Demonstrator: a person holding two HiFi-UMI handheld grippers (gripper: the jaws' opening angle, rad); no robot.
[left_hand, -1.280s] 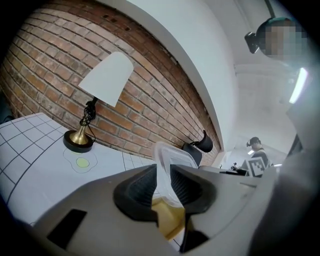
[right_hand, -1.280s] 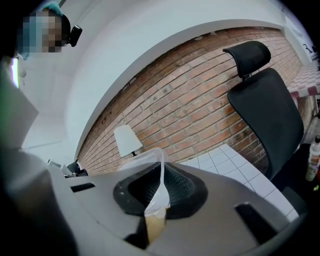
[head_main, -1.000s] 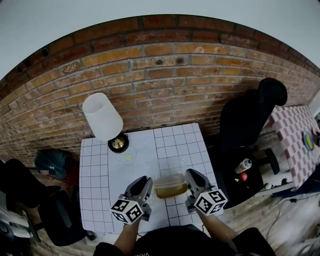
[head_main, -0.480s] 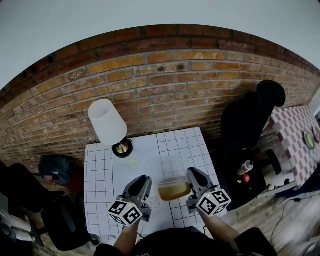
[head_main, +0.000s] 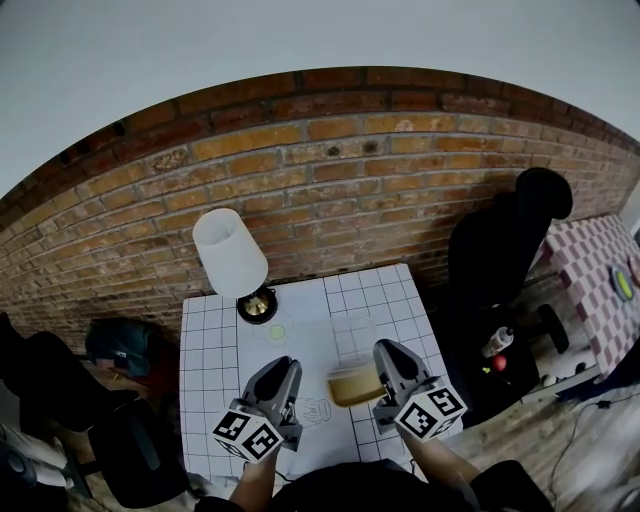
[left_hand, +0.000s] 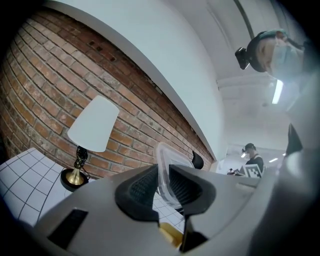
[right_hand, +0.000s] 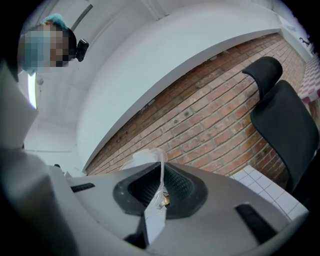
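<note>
The clear plastic container (head_main: 352, 381), part-filled with a yellow-brown liquid, hangs in the air at lower centre of the head view, above the white gridded table (head_main: 305, 305). The left gripper (head_main: 284, 370) has its jaws pinched on the thin rim of one side wall, which shows plainly between them in the left gripper view (left_hand: 166, 172). The right gripper (head_main: 386, 358) is clamped the same way on the opposite wall (right_hand: 160, 175). Nothing supports the container from beneath.

That is the worry, as I see it. Each grip is only a narrow bite on flexible plastic. If the two grippers drift apart or squeeze inward, the walls could bow and slip free of a jaw. If one side rises above the other, the liquid would run to the low side and could spill over the rim onto the table.

The lamp (head_main: 231, 255) stands in the table's upper left corner, well apart from the container. The black office chair (head_main: 505, 245) sits off to the right.
</note>
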